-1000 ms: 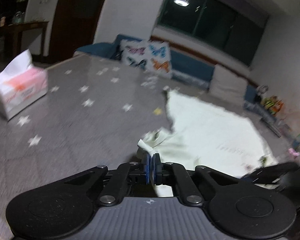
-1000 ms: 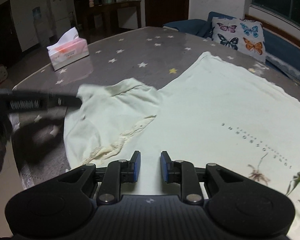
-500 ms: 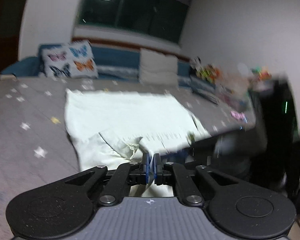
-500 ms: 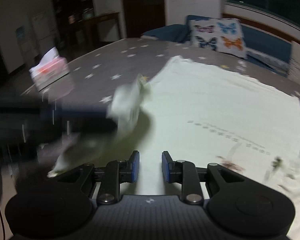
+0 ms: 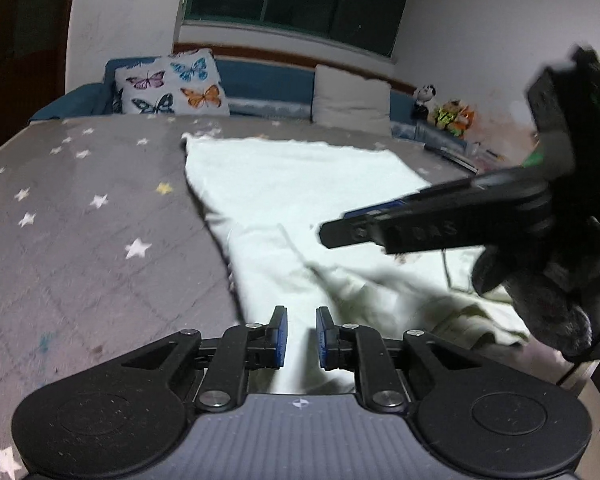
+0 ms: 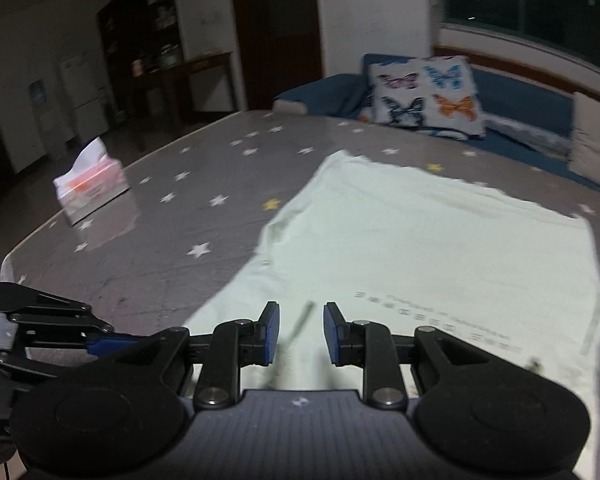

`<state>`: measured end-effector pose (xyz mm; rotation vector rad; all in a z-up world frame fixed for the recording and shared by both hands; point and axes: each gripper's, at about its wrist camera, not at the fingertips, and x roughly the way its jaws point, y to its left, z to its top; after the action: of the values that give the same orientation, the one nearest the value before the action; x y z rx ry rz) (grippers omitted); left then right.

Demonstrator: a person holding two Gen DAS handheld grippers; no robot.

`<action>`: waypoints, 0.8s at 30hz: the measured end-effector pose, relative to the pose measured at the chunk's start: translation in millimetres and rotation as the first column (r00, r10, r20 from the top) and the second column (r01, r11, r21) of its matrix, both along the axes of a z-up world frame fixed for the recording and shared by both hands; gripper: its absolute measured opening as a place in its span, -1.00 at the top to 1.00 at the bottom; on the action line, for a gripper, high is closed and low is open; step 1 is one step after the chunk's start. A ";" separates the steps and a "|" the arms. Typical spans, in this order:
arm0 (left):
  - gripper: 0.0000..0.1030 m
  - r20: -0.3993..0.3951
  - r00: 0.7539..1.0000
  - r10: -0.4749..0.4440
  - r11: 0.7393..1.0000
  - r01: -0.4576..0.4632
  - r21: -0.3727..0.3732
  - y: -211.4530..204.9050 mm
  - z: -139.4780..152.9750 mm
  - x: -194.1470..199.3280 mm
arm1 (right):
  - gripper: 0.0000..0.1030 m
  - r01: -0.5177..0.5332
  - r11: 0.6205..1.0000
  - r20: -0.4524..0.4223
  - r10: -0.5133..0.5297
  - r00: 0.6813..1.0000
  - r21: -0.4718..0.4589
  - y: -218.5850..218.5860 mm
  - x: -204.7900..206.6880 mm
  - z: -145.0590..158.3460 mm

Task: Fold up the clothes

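Grey, star-printed cloth is covering the big table [image 5: 80, 240], and the pale green garment [image 5: 300, 200] is lying spread on it, its far hem reaching toward the butterfly cushion [image 5: 172, 84]. A sleeve fold looks to be finishing: the left gripper [image 5: 301, 334] has just been opening its jaws, which are now standing slightly apart with nothing clamped, the garment's near edge lying below them. The right gripper [image 6: 301, 334] is likewise hanging a little open and empty over the garment. Next, I judge, both must be taking fresh hold of an edge to fold the body toward the cushion.

Only the left wrist view is showing the rumpled, folded-in fabric nearest the viewer and the right gripper crossing above it. Only the right wrist view is showing the tissue box [image 6: 92, 188], off to the cushion's left, and the printed lettering.
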<state>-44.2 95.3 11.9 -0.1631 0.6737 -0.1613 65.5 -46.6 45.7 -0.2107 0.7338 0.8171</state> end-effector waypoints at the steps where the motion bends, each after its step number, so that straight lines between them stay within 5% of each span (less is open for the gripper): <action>1: 0.69 -0.003 1.000 0.000 1.000 0.000 0.003 0.6 -1.5 -1.0 | 0.55 -0.011 1.000 -0.013 0.011 1.000 -0.004 6.4 2.5 -3.6; 10: 0.69 0.001 1.000 -0.014 0.999 0.014 0.041 1.4 1.3 -3.4 | 0.57 -0.058 0.997 -0.069 0.055 0.996 -0.048 40.9 17.5 -29.8; 18: 0.67 0.005 0.999 -0.053 0.994 0.053 0.094 -8.2 0.2 -8.3 | 0.57 -0.110 0.994 -0.048 0.108 0.993 -0.028 6.5 -11.8 -6.0; 24: 0.66 0.009 0.997 -0.079 0.987 0.077 0.143 -15.2 1.5 -16.0 | 0.57 -0.128 0.989 -0.077 0.122 0.990 -0.074 -8.7 -31.7 -20.1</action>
<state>-60.2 80.0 13.4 0.0024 0.6748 -0.1888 33.8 -55.3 25.7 -0.3017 0.8275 0.9195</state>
